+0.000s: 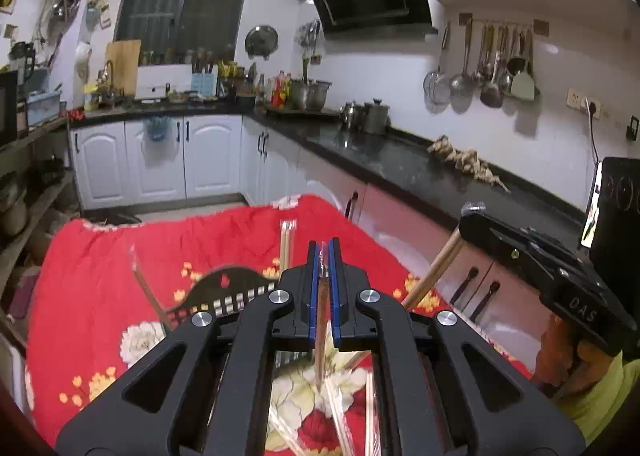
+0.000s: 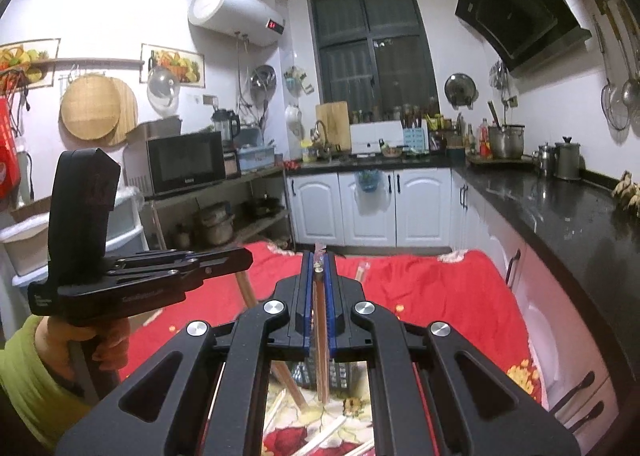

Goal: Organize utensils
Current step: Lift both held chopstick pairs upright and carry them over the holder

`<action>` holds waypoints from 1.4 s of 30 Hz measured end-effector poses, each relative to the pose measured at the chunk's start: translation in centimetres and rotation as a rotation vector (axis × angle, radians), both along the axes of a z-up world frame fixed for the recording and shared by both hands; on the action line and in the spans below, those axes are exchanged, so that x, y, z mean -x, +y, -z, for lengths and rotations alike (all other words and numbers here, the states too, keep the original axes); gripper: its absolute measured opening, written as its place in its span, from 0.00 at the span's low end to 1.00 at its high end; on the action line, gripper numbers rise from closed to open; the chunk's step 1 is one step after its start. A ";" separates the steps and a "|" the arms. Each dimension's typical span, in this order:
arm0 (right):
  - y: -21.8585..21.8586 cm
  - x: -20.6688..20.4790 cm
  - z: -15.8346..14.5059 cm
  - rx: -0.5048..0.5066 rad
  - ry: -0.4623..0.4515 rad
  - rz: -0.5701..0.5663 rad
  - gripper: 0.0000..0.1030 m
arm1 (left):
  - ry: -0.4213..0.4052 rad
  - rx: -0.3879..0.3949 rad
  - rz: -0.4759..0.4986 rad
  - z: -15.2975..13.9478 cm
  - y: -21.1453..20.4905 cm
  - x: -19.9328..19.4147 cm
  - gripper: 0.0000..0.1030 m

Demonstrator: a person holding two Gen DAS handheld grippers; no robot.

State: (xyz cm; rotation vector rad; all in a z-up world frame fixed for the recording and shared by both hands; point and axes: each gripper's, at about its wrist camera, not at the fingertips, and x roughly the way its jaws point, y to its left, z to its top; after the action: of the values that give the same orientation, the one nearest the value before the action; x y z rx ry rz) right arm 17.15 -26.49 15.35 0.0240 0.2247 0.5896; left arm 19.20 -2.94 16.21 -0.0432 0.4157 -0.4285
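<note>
1. The left gripper (image 1: 325, 252) has its blue pads closed on a thin wrapped pair of chopsticks (image 1: 320, 336), which hangs down from the jaws toward the lower centre of the left wrist view, its long axis running close to the line of the fingers
2. The right gripper (image 2: 319, 262) is likewise clamped shut on a reddish-brown chopstick pair (image 2: 321, 356); its top end pokes up just past the fingertips and the rest drops toward the bottom of the right wrist view
3. Straight below both held pairs, low in the frame and partly hidden by the gripper bodies, sits a dark slotted utensil holder (image 2: 340, 374); I judge this to be the target, though the view of it is poor and its opening cannot be made out
4. So the relation that counts: each stick hangs tip-down over the holder, and the coming move seems to be a lowering along the stick's own axis
5. Further out, loose wrapped chopsticks (image 1: 287, 240) lie on the red floral cloth (image 1: 100, 296), some toward the far edge in mid-frame, others at the bottom of the frame
6. In the left wrist view the right gripper appears at right, a wooden handle (image 1: 434, 272) slanting beneath it; neither hand looks clearly nearer the holder
</note>
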 end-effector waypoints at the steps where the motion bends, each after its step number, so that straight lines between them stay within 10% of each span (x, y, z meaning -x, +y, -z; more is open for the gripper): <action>1: -0.1 0.0 -0.4 -0.004 -0.010 0.000 0.06 | -0.009 0.003 -0.001 -0.5 -0.1 -0.1 0.02; 17: 0.7 -2.0 -4.6 -0.035 -0.090 0.001 0.06 | -0.141 0.006 -0.108 -5.6 1.1 -2.0 0.02; 42: 5.2 -7.8 -0.5 0.025 -0.055 0.072 0.06 | -0.135 0.043 -0.220 -1.0 3.7 -5.2 0.02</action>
State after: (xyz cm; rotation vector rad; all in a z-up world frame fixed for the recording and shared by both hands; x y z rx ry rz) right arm 24.95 -21.32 15.85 -0.0085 0.1771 0.5151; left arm 24.42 0.78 17.18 -0.1006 0.2651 -0.2218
